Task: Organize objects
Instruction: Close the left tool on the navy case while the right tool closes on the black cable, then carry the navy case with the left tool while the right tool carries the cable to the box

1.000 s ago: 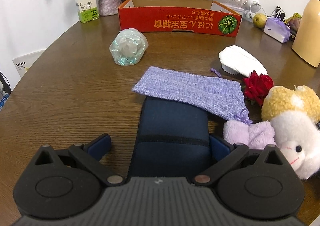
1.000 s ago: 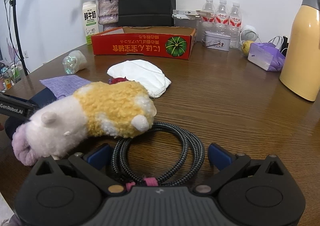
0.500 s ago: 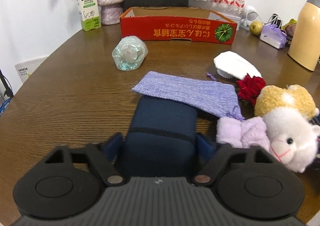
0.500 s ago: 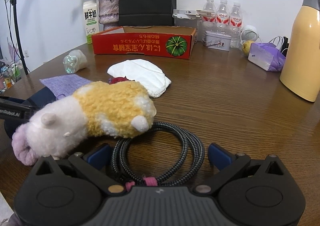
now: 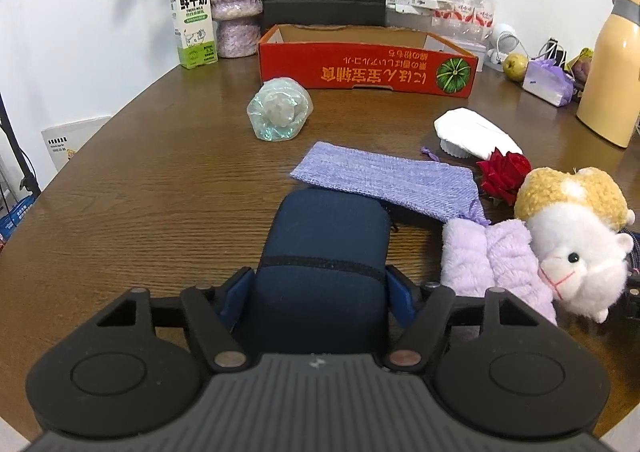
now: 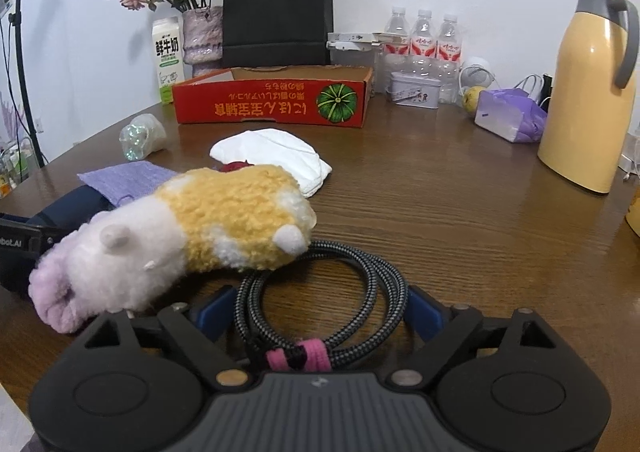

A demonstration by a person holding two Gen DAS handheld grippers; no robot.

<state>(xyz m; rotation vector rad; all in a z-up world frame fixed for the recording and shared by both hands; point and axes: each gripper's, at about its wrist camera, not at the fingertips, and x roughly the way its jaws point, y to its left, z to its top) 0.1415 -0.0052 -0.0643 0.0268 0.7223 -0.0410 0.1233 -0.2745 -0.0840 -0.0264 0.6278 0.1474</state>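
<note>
Closing since a second ago, both grippers now flank their targets.

Left gripper [image 5: 318, 288] pads look pressed on the dark blue fabric case [image 5: 324, 252]; right gripper [image 6: 320, 310] jaws are narrowing around the coiled braided black cable [image 6: 320, 292], not yet touching. Red cardboard tray [image 5: 368, 63] looks empty at the brown wooden surface's [image 5: 160, 191] far edge; bare wood lies left.

You had the navy zip case [image 5: 324, 252] lying flat and the coiled braided cable [image 6: 320, 300] near the table's front edge.
</note>
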